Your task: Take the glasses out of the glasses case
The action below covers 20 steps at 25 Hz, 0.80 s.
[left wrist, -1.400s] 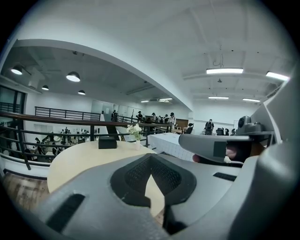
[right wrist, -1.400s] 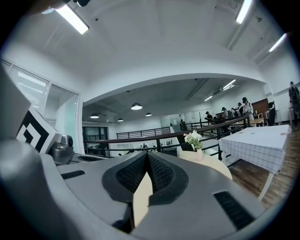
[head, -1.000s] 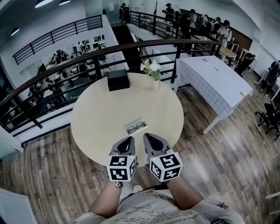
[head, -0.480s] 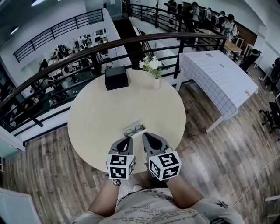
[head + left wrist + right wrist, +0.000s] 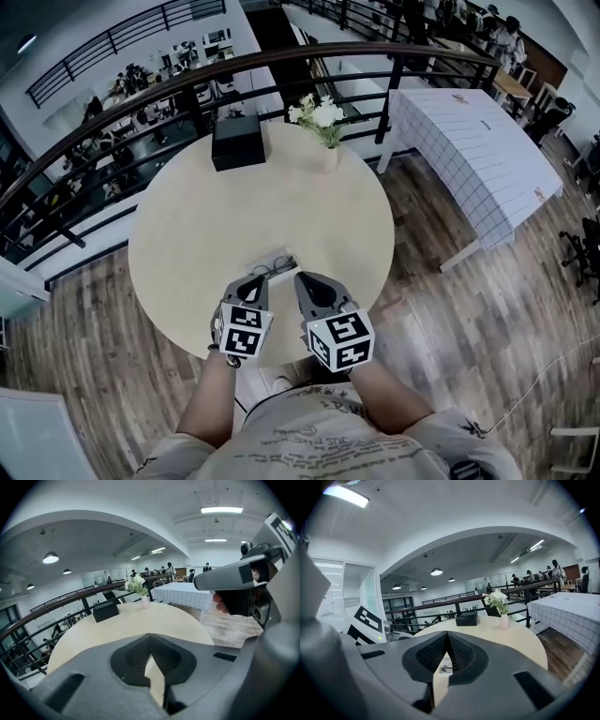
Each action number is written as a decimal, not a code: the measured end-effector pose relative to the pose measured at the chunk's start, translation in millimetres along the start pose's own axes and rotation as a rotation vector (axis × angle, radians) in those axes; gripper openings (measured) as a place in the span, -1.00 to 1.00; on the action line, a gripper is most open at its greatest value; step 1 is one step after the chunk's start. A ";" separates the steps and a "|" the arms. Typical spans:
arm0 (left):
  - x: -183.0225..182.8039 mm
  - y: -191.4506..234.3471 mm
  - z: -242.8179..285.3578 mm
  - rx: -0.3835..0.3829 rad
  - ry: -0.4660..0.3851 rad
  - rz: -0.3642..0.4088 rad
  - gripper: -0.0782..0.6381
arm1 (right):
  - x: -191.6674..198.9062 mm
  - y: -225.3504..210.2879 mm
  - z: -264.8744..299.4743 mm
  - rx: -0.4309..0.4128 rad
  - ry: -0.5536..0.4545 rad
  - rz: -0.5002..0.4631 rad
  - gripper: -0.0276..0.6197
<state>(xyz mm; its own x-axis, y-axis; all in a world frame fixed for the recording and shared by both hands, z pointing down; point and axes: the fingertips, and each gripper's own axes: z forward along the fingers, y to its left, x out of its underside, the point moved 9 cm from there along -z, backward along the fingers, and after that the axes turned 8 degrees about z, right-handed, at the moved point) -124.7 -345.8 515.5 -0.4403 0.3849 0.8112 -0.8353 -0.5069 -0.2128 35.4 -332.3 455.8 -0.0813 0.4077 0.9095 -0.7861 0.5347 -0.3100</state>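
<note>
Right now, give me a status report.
Left gripper and right gripper shut, empty. Glasses in glasses case, just ahead, untouched. Nothing between jaws and case.

Your left tool and right tool sit side by side, both pointing toward 12 o'clock, the left at the right's 9 o'clock. Each has its jaws pressed together on nothing. Your forearms reach forward.
</note>
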 end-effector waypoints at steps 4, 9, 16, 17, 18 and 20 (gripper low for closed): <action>8.3 -1.2 27.0 0.046 0.079 0.101 -0.76 | 8.0 -14.1 3.3 -0.002 0.037 0.012 -0.87; 19.3 -6.8 66.3 0.108 0.161 0.298 -0.76 | 10.0 -33.8 3.8 0.011 0.054 0.017 -0.87; 45.1 -9.4 115.7 0.171 0.298 0.479 -0.76 | 9.8 -65.9 1.5 0.057 0.059 0.033 -0.87; 47.8 -9.3 121.1 0.183 0.316 0.490 -0.76 | 8.8 -69.8 1.1 0.063 0.060 0.034 -0.87; 50.4 -9.1 125.9 0.194 0.332 0.499 -0.75 | 8.0 -73.5 0.8 0.068 0.061 0.035 -0.87; 55.5 -8.3 134.2 0.208 0.361 0.511 -0.75 | 7.1 -80.2 0.6 0.077 0.064 0.038 -0.87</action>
<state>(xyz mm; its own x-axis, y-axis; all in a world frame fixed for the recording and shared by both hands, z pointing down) -98.0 -423.8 635.4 -0.8774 0.2727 0.3947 -0.4269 -0.8191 -0.3832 97.5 -372.7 487.3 -0.0749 0.4743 0.8772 -0.8280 0.4606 -0.3198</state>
